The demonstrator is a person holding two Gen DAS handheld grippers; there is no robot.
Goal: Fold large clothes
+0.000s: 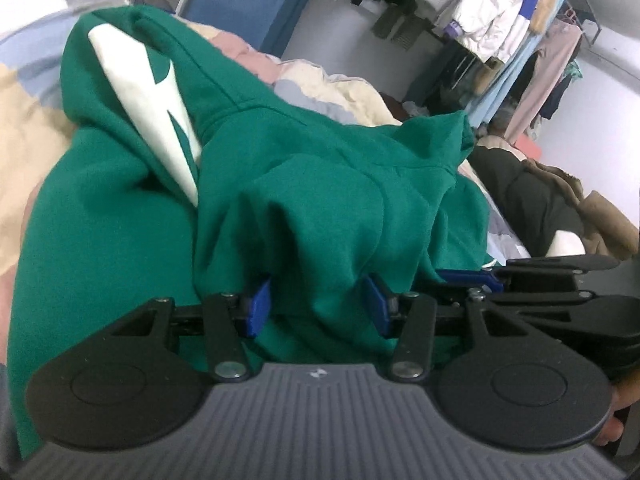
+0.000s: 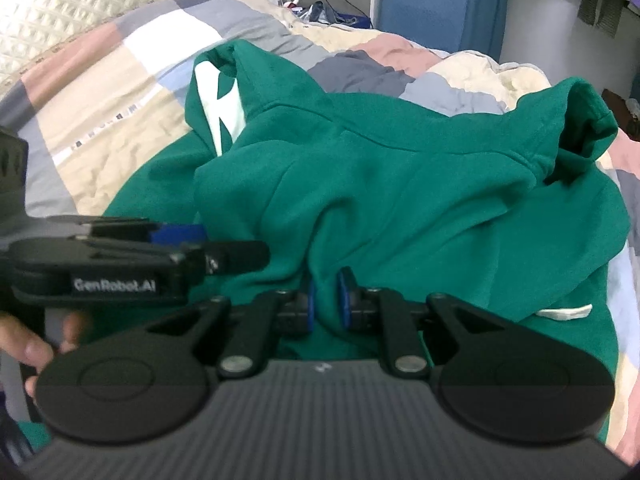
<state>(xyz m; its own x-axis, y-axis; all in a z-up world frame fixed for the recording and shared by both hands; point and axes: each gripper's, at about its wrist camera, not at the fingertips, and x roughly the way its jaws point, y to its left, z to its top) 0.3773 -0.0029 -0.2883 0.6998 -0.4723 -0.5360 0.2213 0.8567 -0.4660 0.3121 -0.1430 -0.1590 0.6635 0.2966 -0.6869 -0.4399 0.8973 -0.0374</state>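
Observation:
A green hoodie (image 1: 320, 168) (image 2: 400, 184) with a white graphic (image 1: 152, 112) (image 2: 220, 100) lies bunched on a patchwork quilt (image 2: 120, 92). My left gripper (image 1: 318, 304) has a thick fold of the green fabric pinched between its blue pads, which stand fairly wide apart. Close beside it on the right, my right gripper (image 2: 327, 304) is shut narrowly on a thinner fold of the same hoodie. Each gripper shows side-on at the edge of the other's view, the right gripper (image 1: 468, 276) and the left gripper (image 2: 180, 236). The fabric hides the fingertips.
A rack of hanging clothes (image 1: 500, 20) stands at the far right. A dark coat pile (image 1: 540, 200) lies at the bed's right side. A quilted headboard (image 2: 60, 8) and a blue panel (image 2: 432, 0) are behind the bed. A person's fingers (image 2: 28, 348) hold the left gripper's handle.

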